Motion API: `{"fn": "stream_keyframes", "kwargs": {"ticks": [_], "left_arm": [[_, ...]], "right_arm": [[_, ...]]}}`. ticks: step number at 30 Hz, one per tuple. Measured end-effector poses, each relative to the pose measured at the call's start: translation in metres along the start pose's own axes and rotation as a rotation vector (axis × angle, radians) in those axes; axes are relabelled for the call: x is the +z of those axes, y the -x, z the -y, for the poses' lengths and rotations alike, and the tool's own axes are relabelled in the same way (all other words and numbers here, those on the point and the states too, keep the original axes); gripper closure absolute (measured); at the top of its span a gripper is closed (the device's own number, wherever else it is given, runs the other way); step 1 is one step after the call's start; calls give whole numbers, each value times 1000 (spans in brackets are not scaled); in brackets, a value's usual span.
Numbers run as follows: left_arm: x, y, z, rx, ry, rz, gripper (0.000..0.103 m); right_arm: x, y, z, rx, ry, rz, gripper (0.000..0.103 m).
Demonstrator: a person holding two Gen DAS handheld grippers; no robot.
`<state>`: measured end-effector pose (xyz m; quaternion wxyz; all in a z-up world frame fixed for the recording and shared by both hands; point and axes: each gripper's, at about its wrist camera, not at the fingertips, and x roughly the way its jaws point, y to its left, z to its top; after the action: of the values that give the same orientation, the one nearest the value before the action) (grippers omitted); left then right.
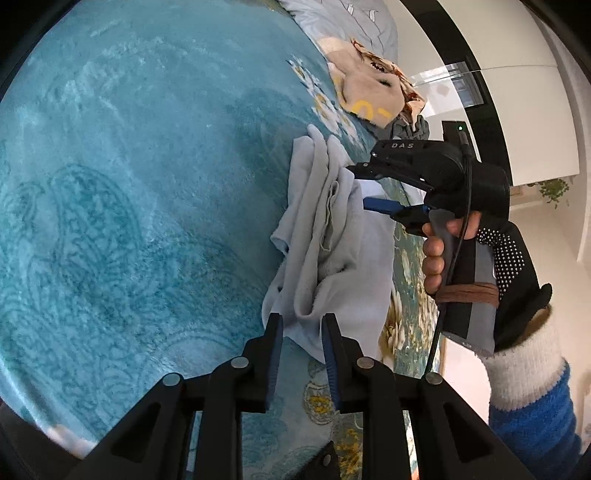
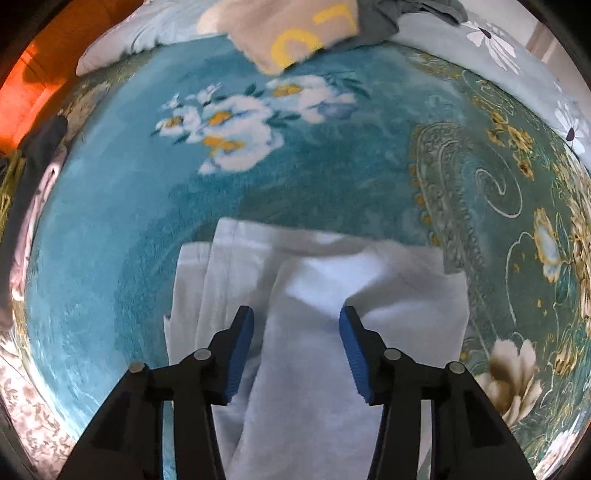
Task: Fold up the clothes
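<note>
Clearly the pale grey-blue soft fleece garment (image 1: 325, 236) is light and floppy, so I would take it at a hem or corner, not the bunched middle, since it will sag and slide on itself. It lies partly folded in rumpled layers on the teal floral plush blanket (image 1: 129, 184), just ahead of both tools. My left gripper (image 1: 302, 325) is parted around a fold, though whether it touches is unclear, and my right gripper (image 2: 296, 317) hangs wide open, empty, above the cloth.

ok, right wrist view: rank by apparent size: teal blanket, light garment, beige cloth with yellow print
1. teal blanket, fills most of the view
2. light garment, close to the camera, so nearness inflates it
3. beige cloth with yellow print, far edge, partly cropped
</note>
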<state>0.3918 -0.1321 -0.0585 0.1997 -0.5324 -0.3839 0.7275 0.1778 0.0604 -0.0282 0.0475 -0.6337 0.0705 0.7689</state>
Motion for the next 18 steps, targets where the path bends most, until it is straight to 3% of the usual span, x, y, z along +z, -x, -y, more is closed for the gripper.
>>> {"fn": "stream_keyframes", "kwargs": {"ticks": [4,8,12,15,18], "left_arm": [[0,-2,-2,-21,-2,-20,77],[2,0,-8,-47,3,-28,74],[5,0,-15,-72,19,-36,72],[5,0,-16,-81,15,-45,71],[5,-1,-16,-85,12,-54,71]], "right_arm": [[-5,0,-10,-65,58,2,95],[-10,5,1,-43,62,23,99],[-14,28,4,78,20,94,100],[-11,48,-13,125,32,162,100],[-7,50,-41,134,79,166,100]]}}
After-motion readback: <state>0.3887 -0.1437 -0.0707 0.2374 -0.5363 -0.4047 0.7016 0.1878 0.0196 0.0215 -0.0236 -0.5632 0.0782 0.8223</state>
